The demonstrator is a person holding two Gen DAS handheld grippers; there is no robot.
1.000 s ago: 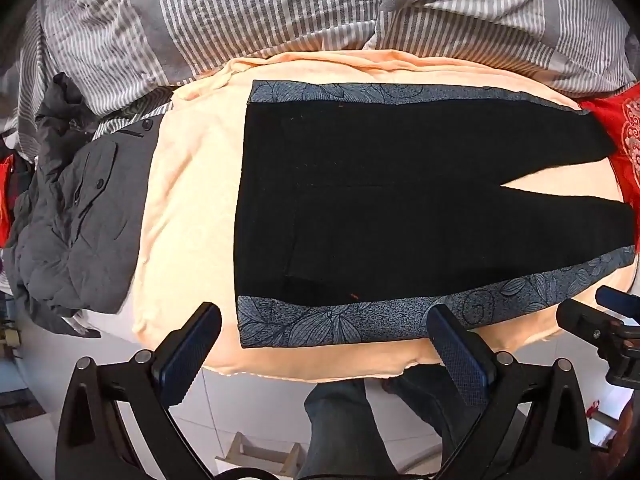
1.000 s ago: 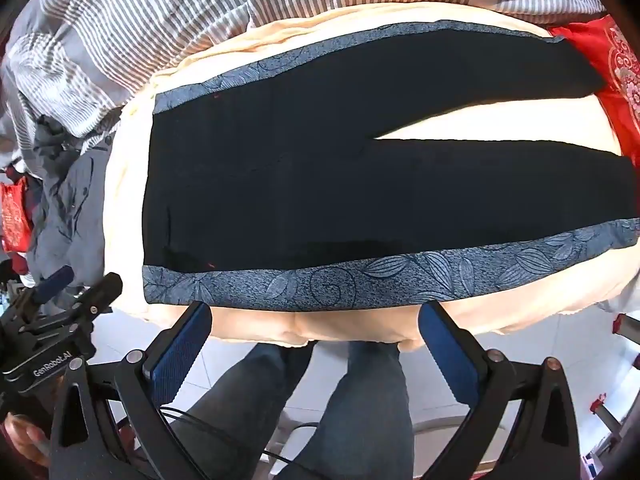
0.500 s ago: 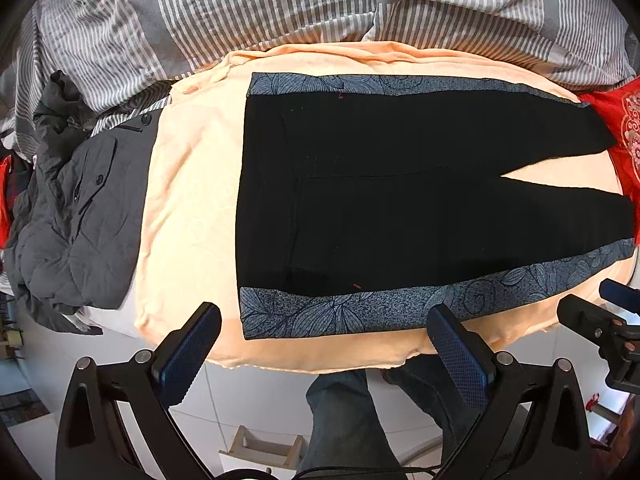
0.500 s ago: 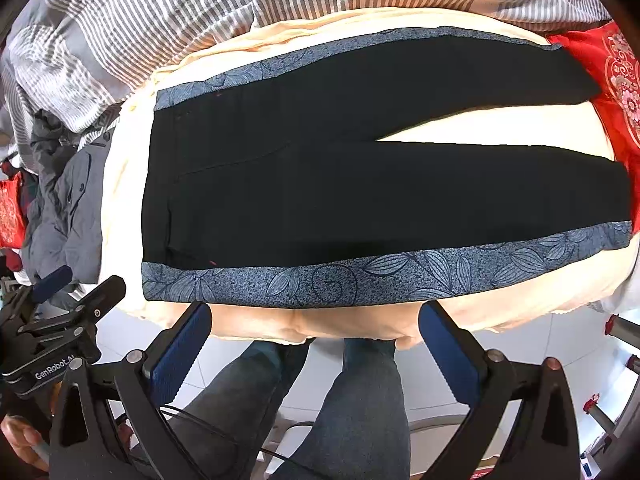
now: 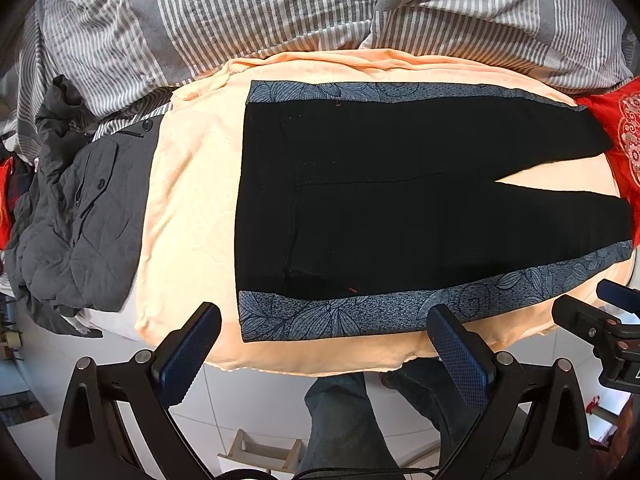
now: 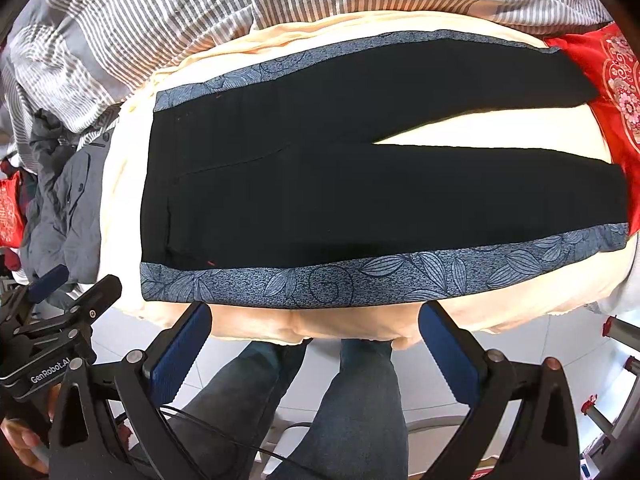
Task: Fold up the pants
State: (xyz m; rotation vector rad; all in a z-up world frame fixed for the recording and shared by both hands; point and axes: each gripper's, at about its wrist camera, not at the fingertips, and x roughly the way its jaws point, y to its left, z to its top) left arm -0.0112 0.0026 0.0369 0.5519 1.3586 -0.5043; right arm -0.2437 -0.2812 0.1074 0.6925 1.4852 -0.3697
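Observation:
Black pants with blue-grey floral side bands lie flat on a peach sheet, waistband to the left, legs spread to the right. They also show in the right wrist view. My left gripper is open and empty, hovering over the near edge of the sheet by the near floral band. My right gripper is open and empty, over the near edge below the near band. Neither touches the pants.
A dark grey jacket lies left of the sheet. A striped grey duvet is piled behind. A red patterned cloth lies at the leg ends. The person's legs stand on the white tiled floor below.
Both grippers have drawn back slightly towards the near edge, so the pants sit a little higher and more fully in view. Both stay open and the pants have not moved.

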